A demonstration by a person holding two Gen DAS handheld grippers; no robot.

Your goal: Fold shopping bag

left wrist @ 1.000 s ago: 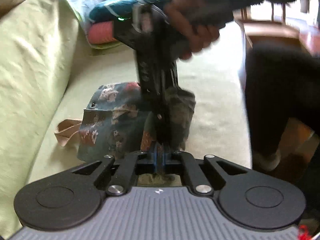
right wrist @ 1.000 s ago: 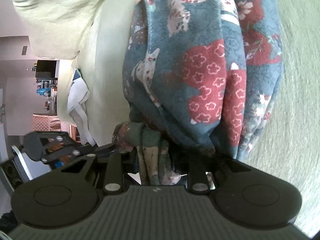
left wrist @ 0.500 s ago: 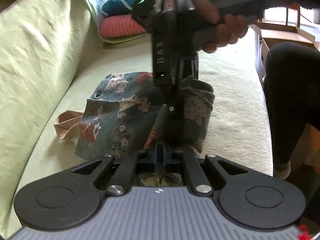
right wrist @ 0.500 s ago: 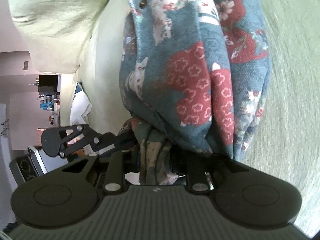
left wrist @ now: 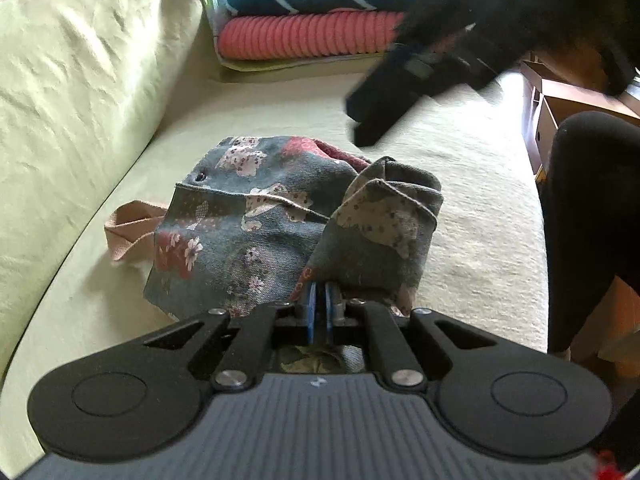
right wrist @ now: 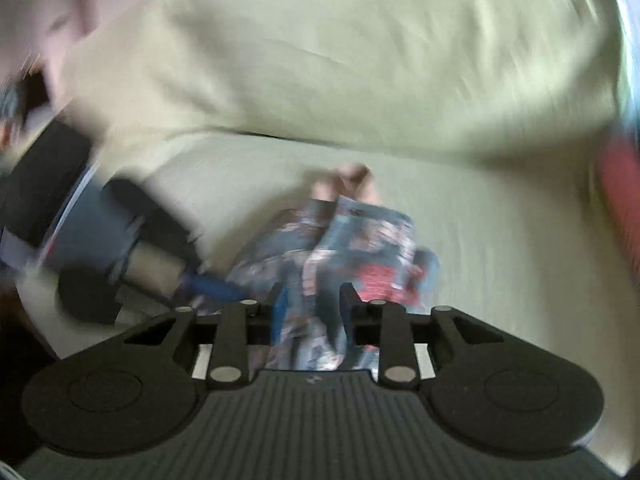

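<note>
Two folded blankets [left wrist: 320, 12] on sofa [left wrist: 100, 80]

Soft daylight throughout; fisheye curvature bends the edges. Left wrist view sharp; right wrist view heavily motion-blurred.

Left tool [left wrist: 319, 304] low, blue pads pressed together. Right tool [right wrist: 308, 304] raised, jaws apart, blurred.

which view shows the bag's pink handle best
The left wrist view: the pink handle pokes out sharply from the far-left side of the shopping bag on the sofa. The right wrist view is motion-blurred, showing it only as a pinkish smudge beyond the bag.
</note>
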